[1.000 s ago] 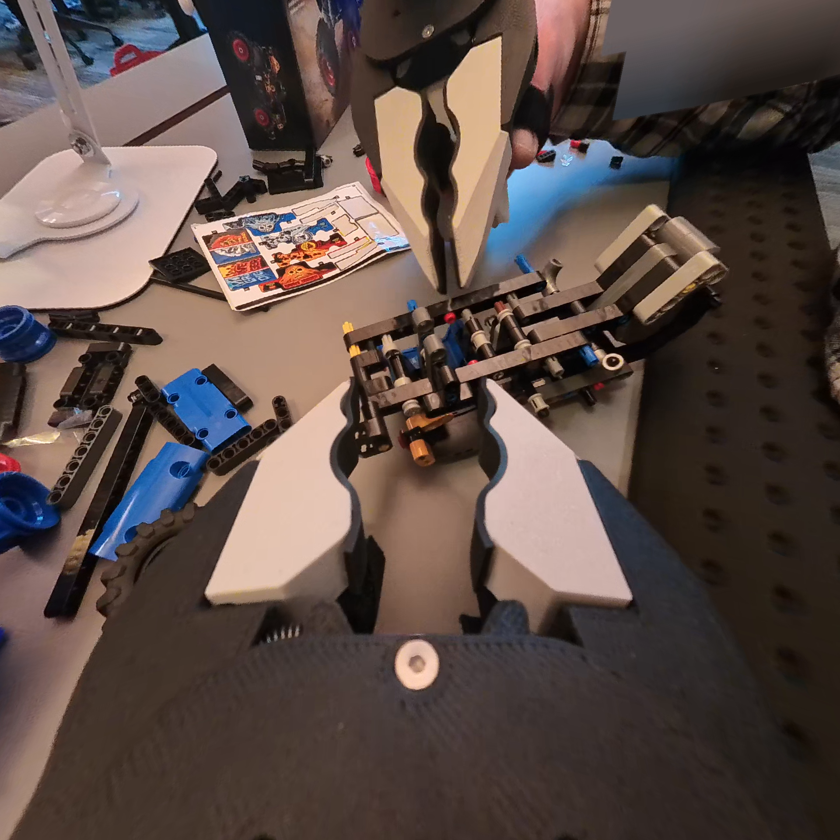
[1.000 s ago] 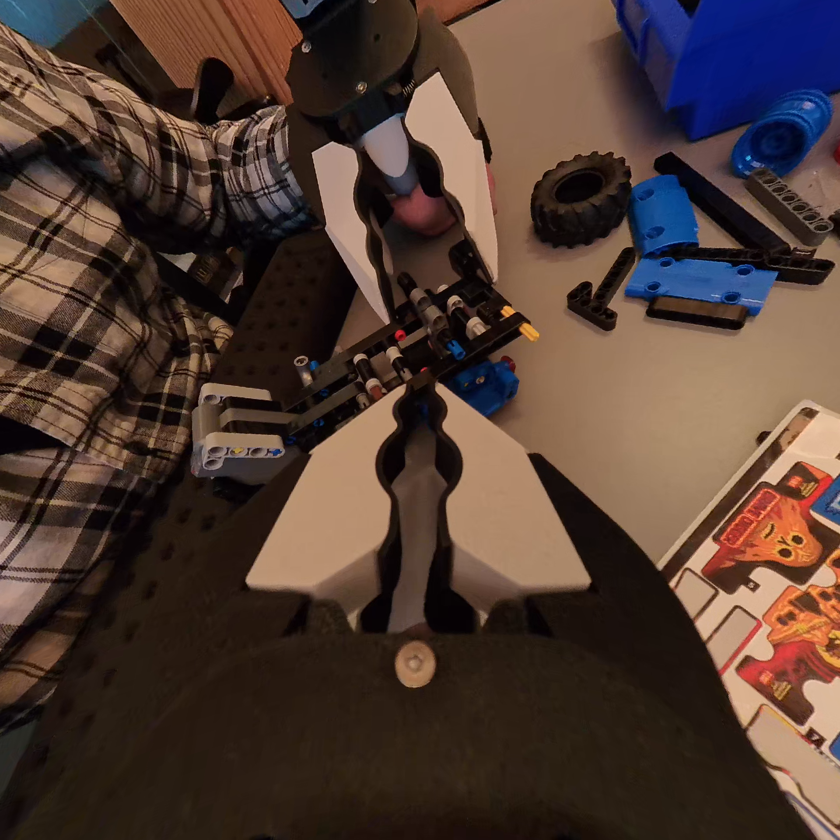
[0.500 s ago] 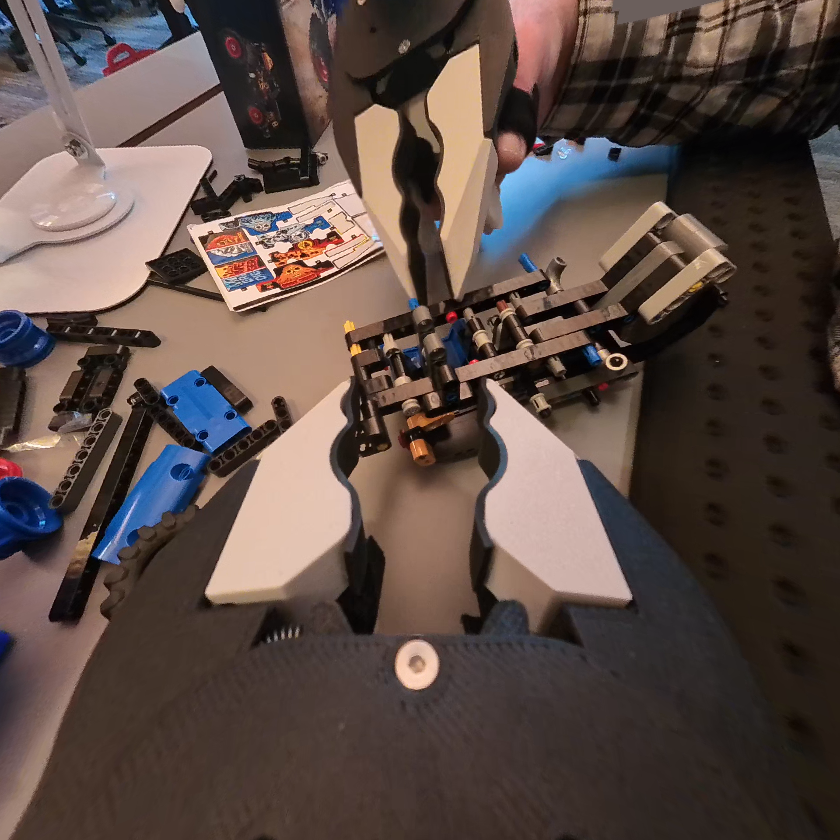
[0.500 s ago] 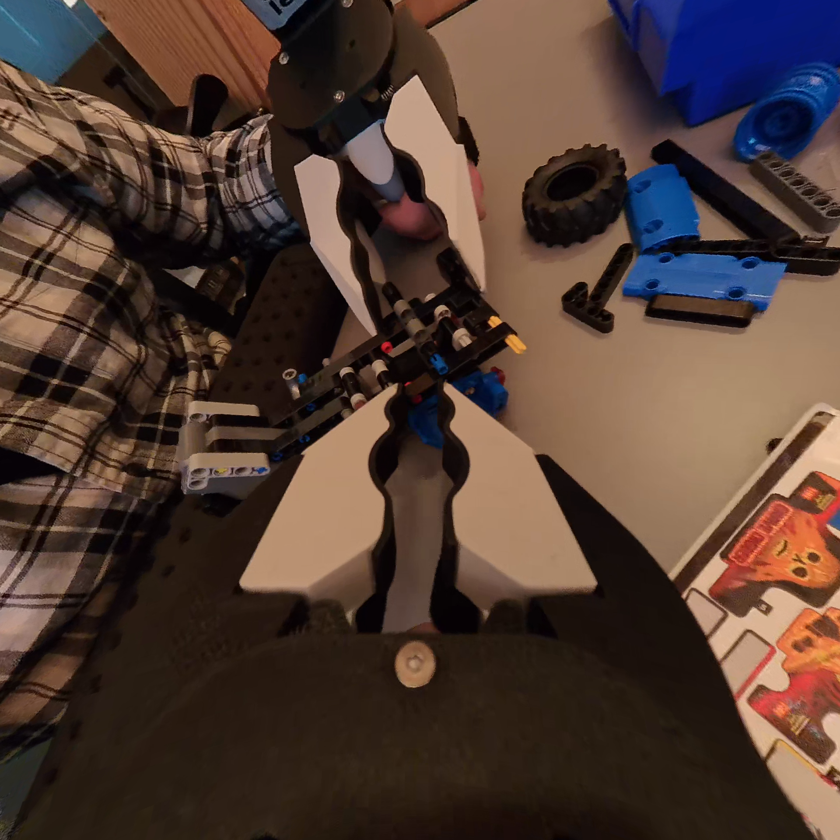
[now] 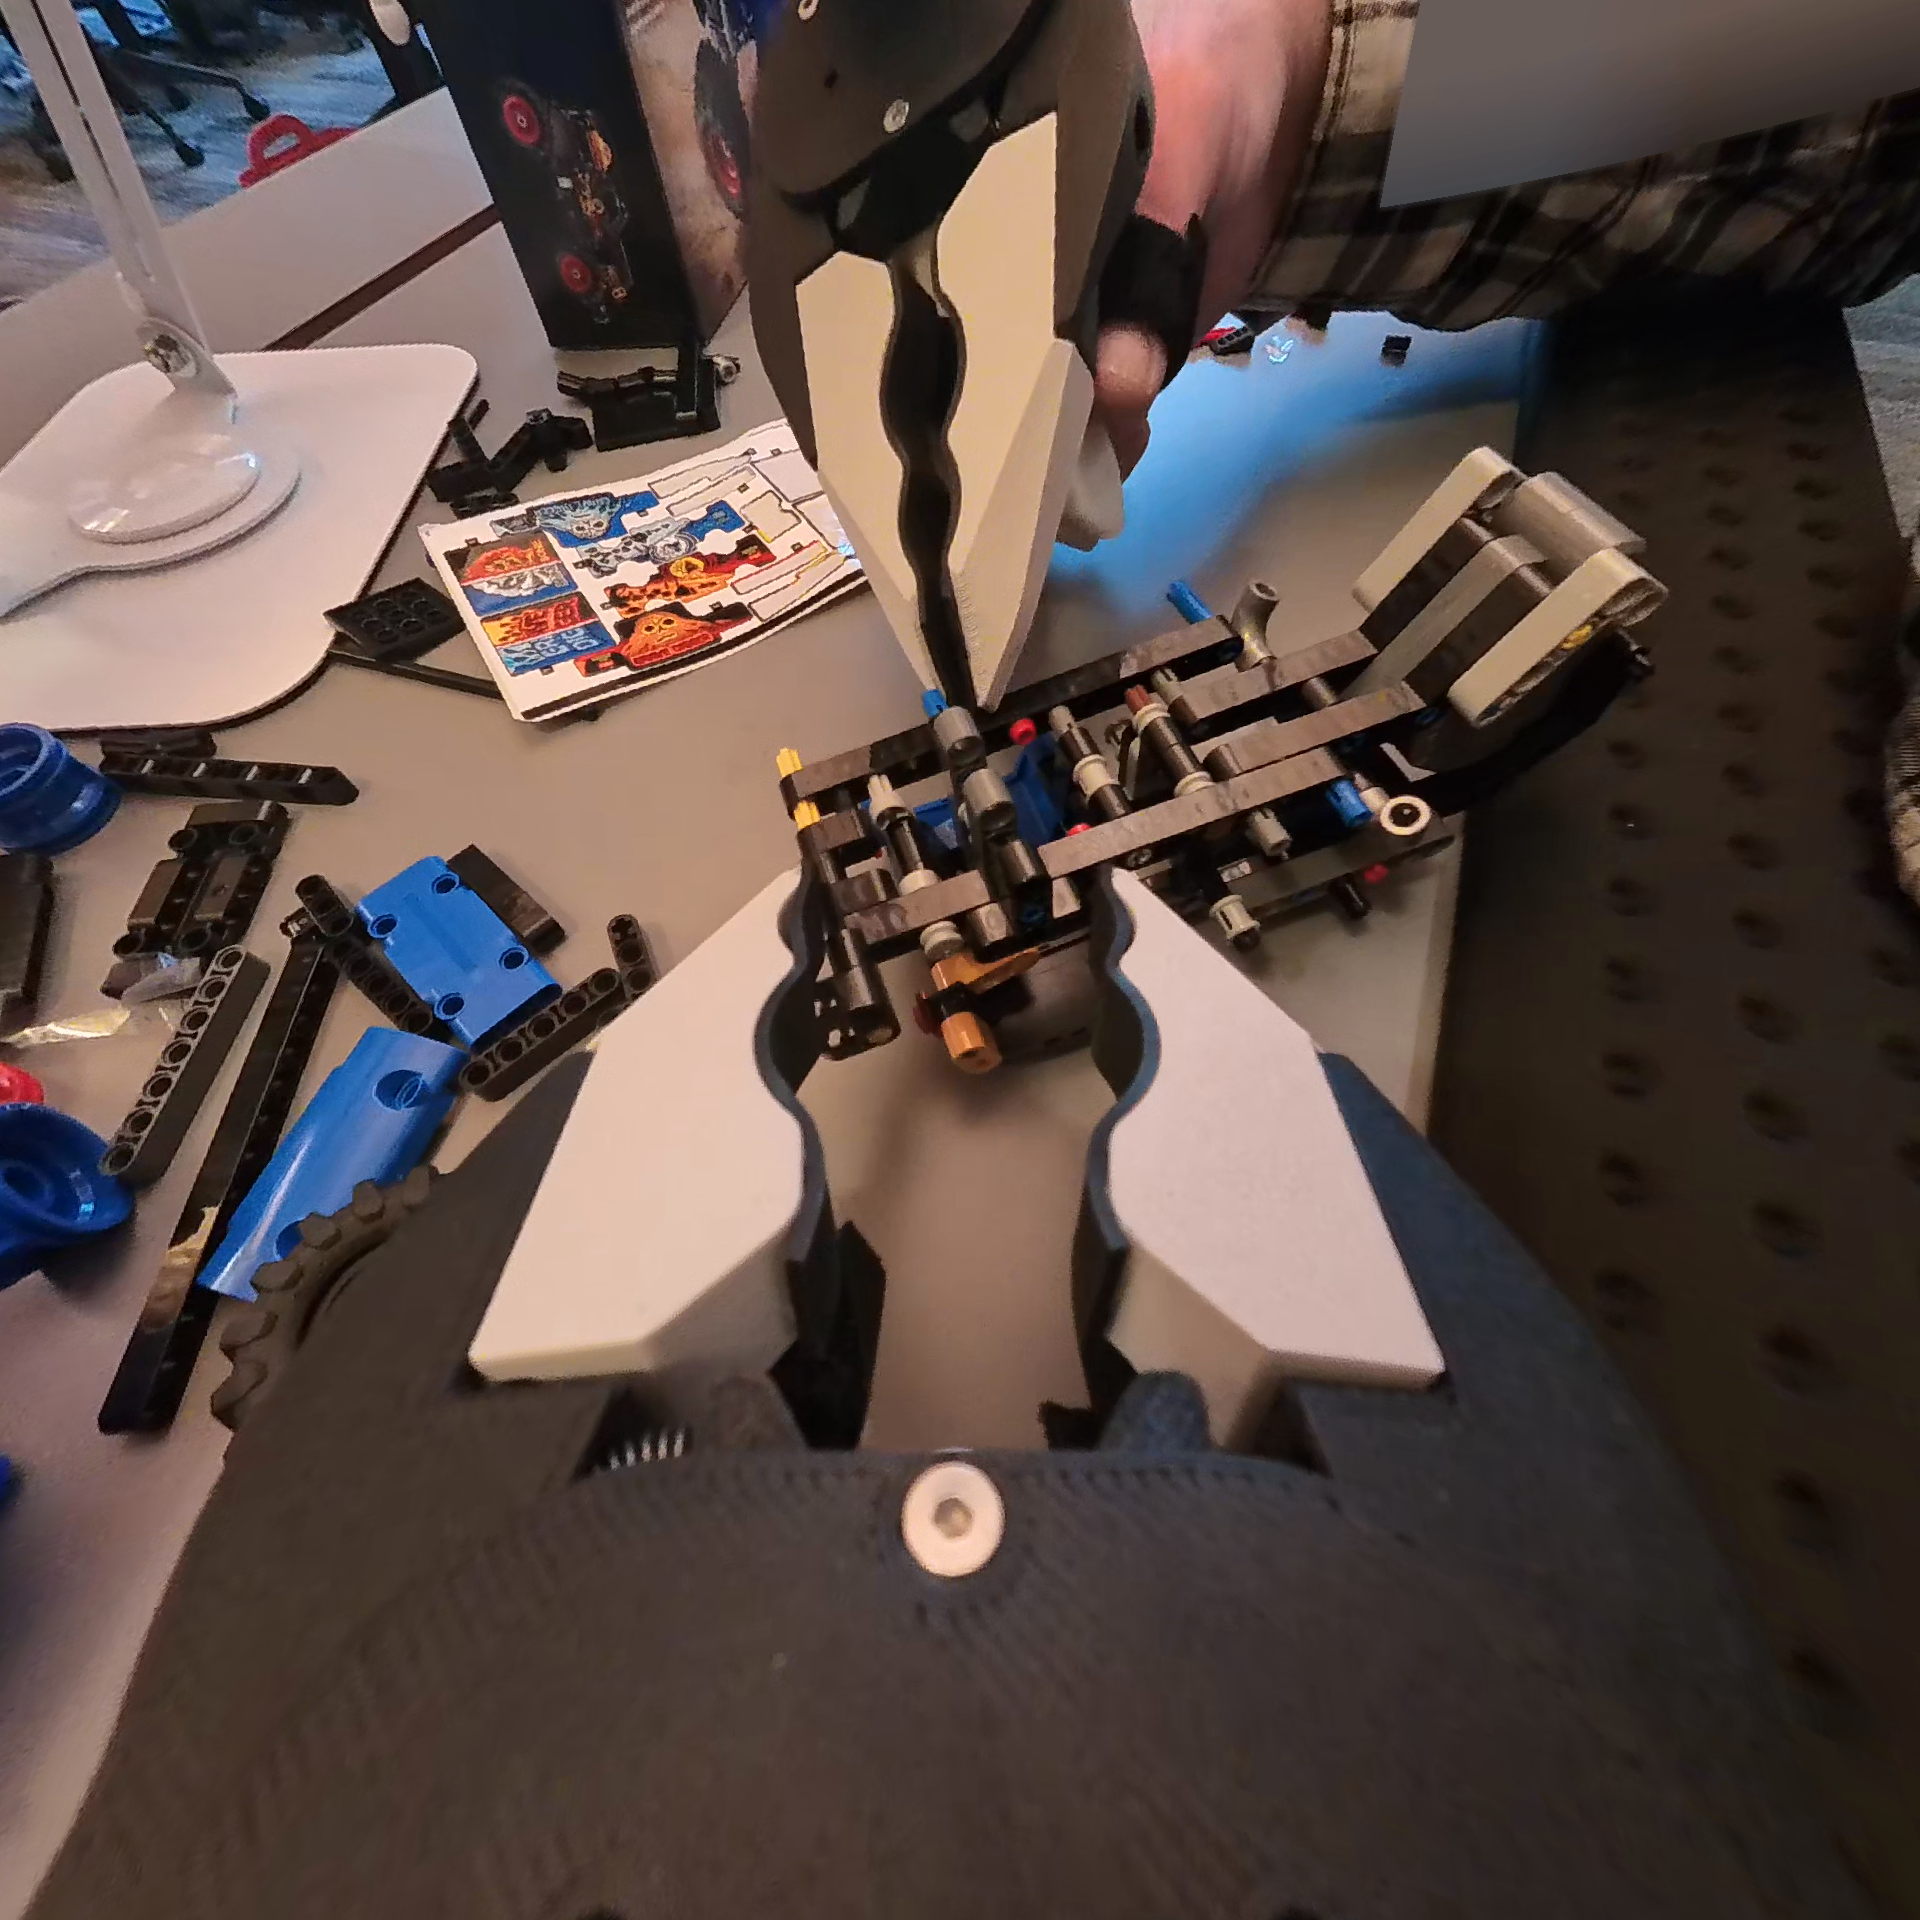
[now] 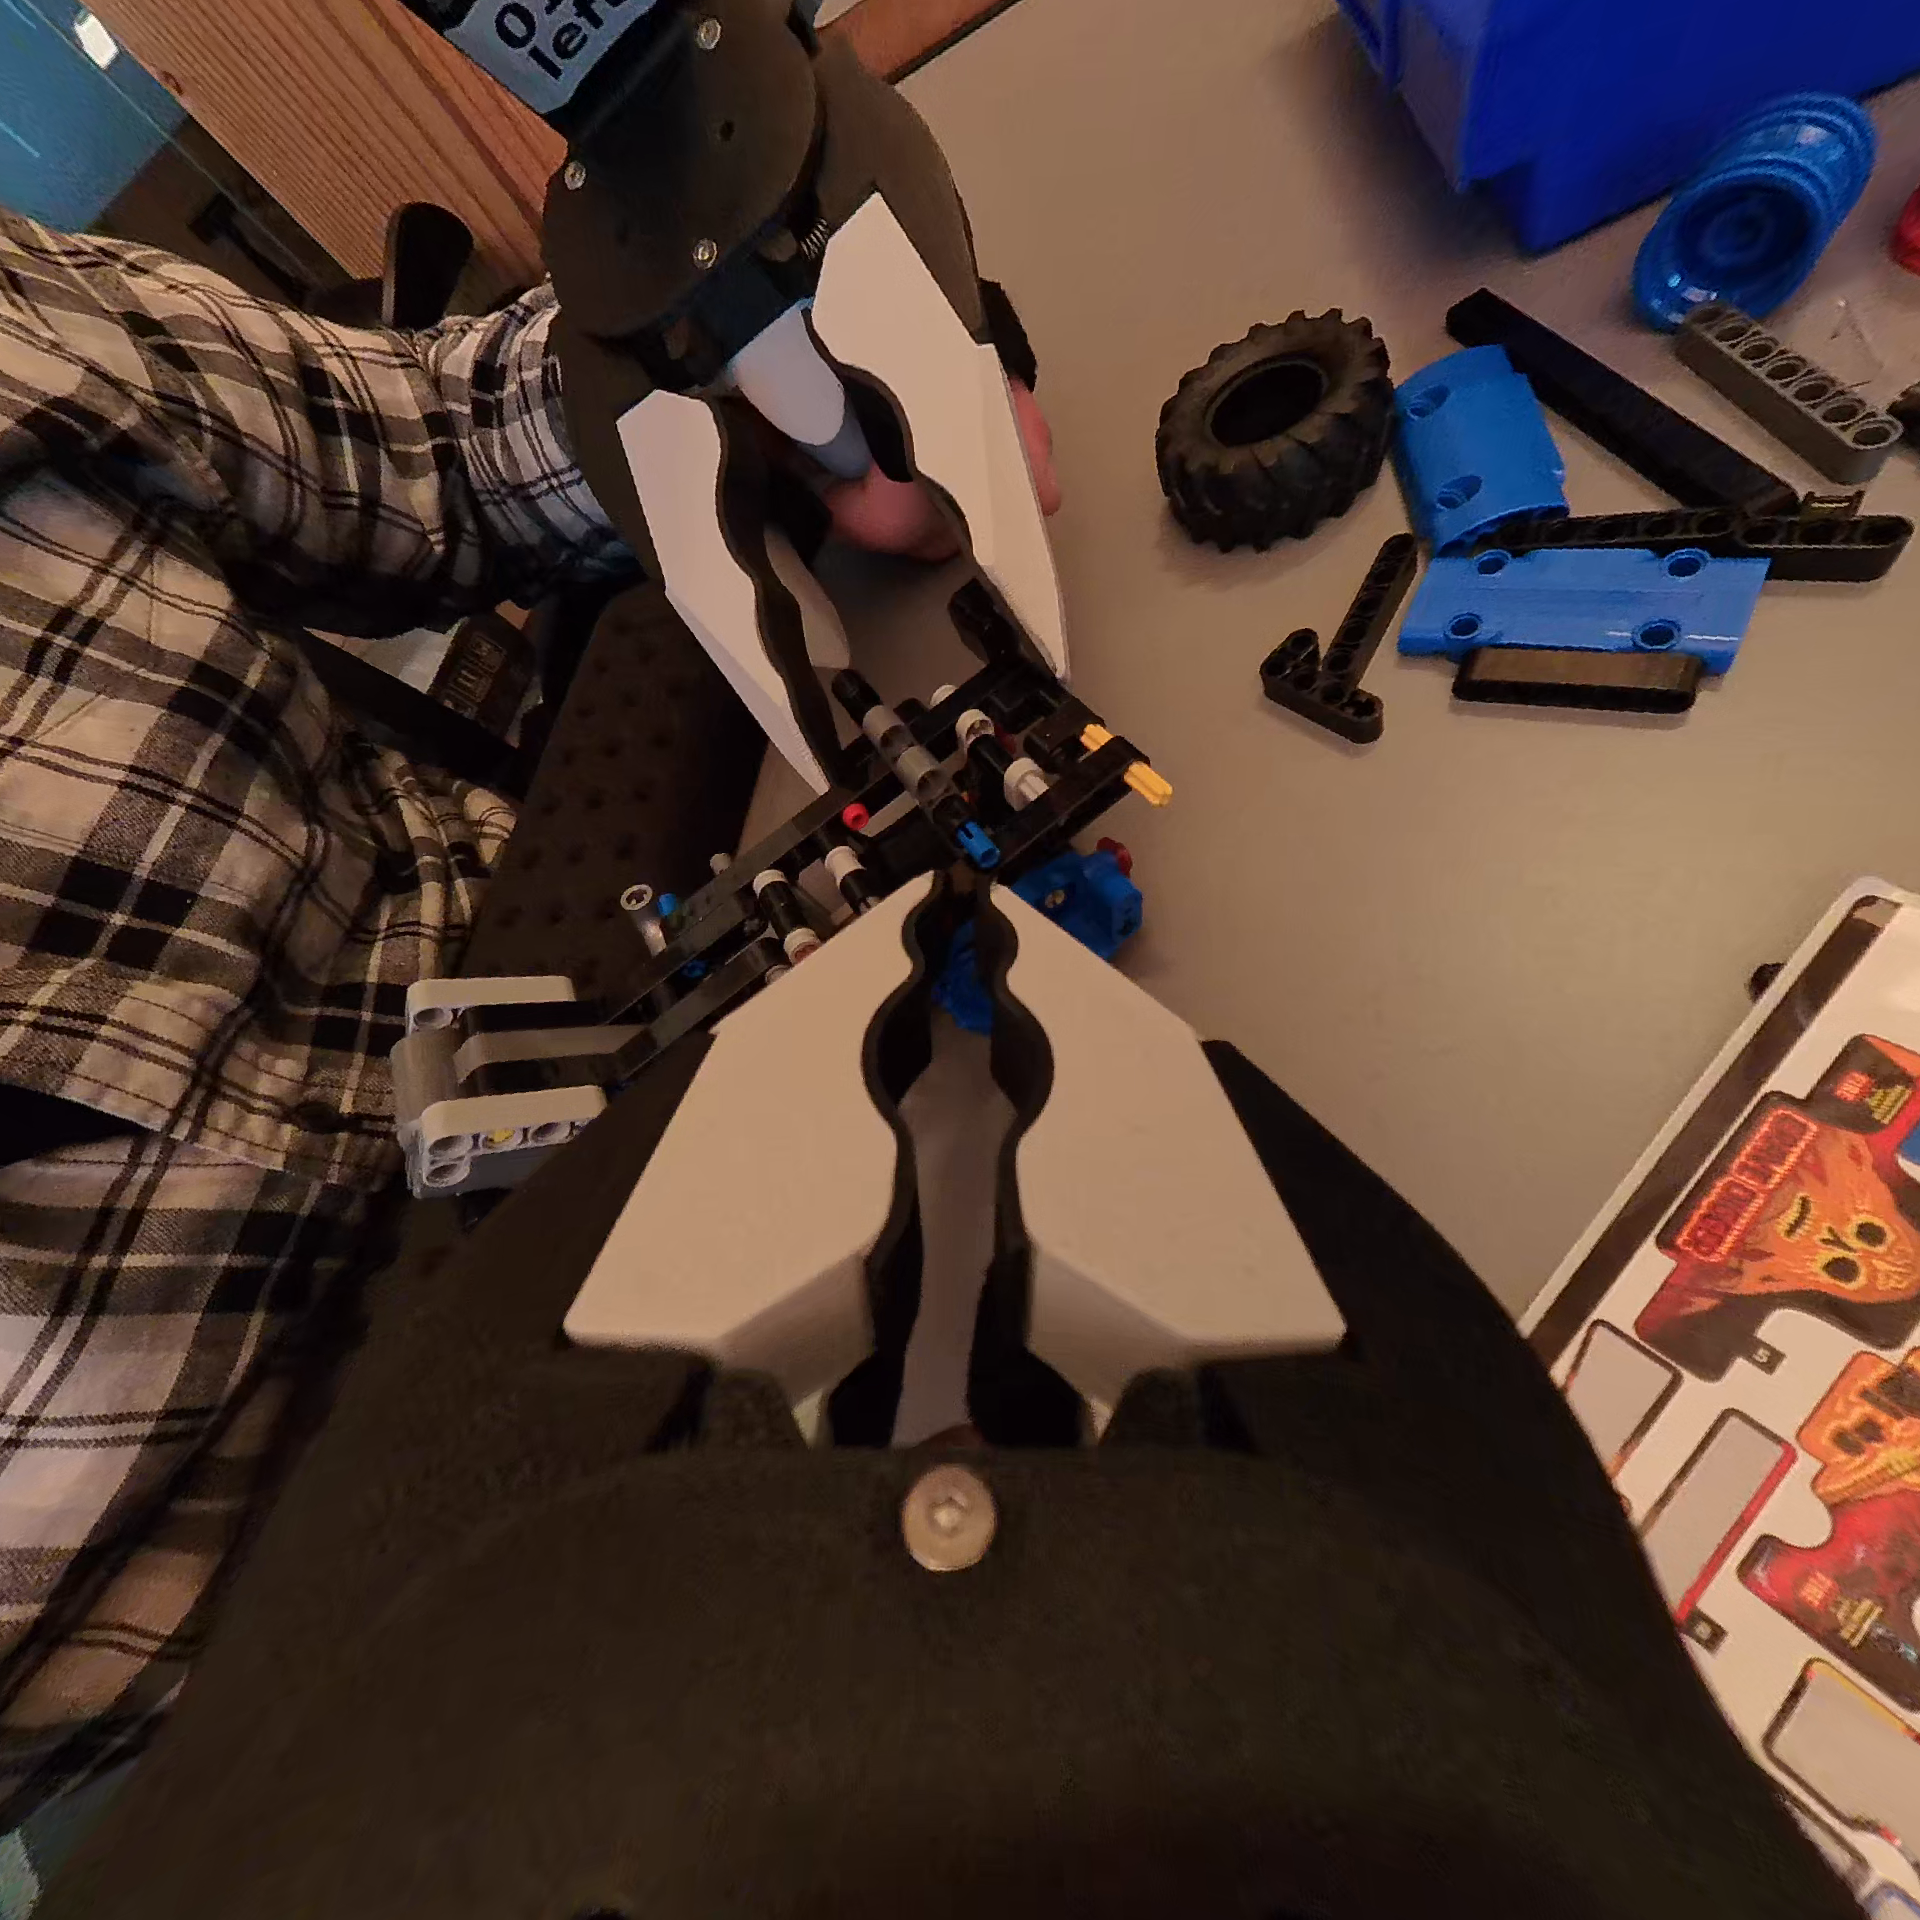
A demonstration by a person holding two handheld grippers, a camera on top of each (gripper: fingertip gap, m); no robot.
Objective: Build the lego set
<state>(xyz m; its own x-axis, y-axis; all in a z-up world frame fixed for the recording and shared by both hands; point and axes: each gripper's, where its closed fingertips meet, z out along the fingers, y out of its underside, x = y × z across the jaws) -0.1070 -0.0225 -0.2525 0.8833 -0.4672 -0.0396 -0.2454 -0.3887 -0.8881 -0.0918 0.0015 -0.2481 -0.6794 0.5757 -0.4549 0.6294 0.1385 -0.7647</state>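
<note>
1. The chassis frame [image 5: 1122, 821] is partly built: black beams pinned with axles and bushes, a grey-and-black block at one end, a blue piece beneath. It lies at the desk [image 5: 644, 790] edge, its grey end overhanging a dark perforated mat [image 5: 1683, 1039].
2. The left gripper [image 5: 951, 914] has its fingers spread around the near end of the frame; whether they grip it I cannot tell.
3. The right gripper [image 5: 951, 686] has its fingers pressed nearly together, tips at the frame's far beam by a blue pin; whether they pinch anything is hidden.
4. Much seems left: a tyre [image 6: 1273, 426], blue rims [image 6: 1756, 203], blue panels [image 5: 452, 951] and loose black beams [image 5: 182, 1060] lie unattached, and the sticker sheet [image 5: 634, 587] looks mostly unused.
</note>
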